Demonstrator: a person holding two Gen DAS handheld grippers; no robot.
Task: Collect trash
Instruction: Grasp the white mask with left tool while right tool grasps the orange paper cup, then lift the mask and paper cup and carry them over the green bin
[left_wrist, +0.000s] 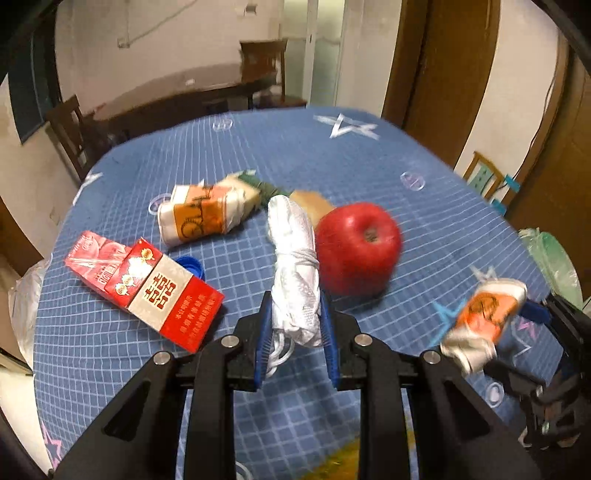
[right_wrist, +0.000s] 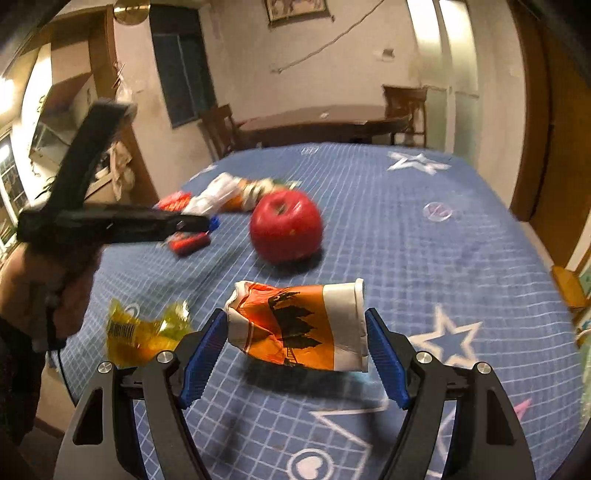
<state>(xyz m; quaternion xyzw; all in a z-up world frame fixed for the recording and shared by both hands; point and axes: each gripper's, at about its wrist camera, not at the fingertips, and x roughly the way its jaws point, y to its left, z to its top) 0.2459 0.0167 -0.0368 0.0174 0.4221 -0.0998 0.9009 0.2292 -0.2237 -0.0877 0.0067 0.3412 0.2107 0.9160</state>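
Note:
My left gripper (left_wrist: 295, 306) is shut on a knotted white plastic bag (left_wrist: 293, 266) and holds it above the blue checked tablecloth (left_wrist: 424, 221). My right gripper (right_wrist: 295, 332) is shut on a crushed orange and white paper cup (right_wrist: 295, 325), held sideways above the cloth; the cup also shows in the left wrist view (left_wrist: 484, 317). On the table lie a second crushed paper cup (left_wrist: 195, 218), a red cigarette pack (left_wrist: 173, 295), a red carton (left_wrist: 94, 258), a blue bottle cap (left_wrist: 190, 266) and a yellow wrapper (right_wrist: 140, 332).
A red apple (left_wrist: 356, 247) stands beside the white bag, also seen in the right wrist view (right_wrist: 286, 225). The left gripper's body (right_wrist: 110, 221) crosses the right wrist view at left. A green bag (left_wrist: 550, 258) hangs at the table's right edge. Wooden chairs and a dark table stand behind.

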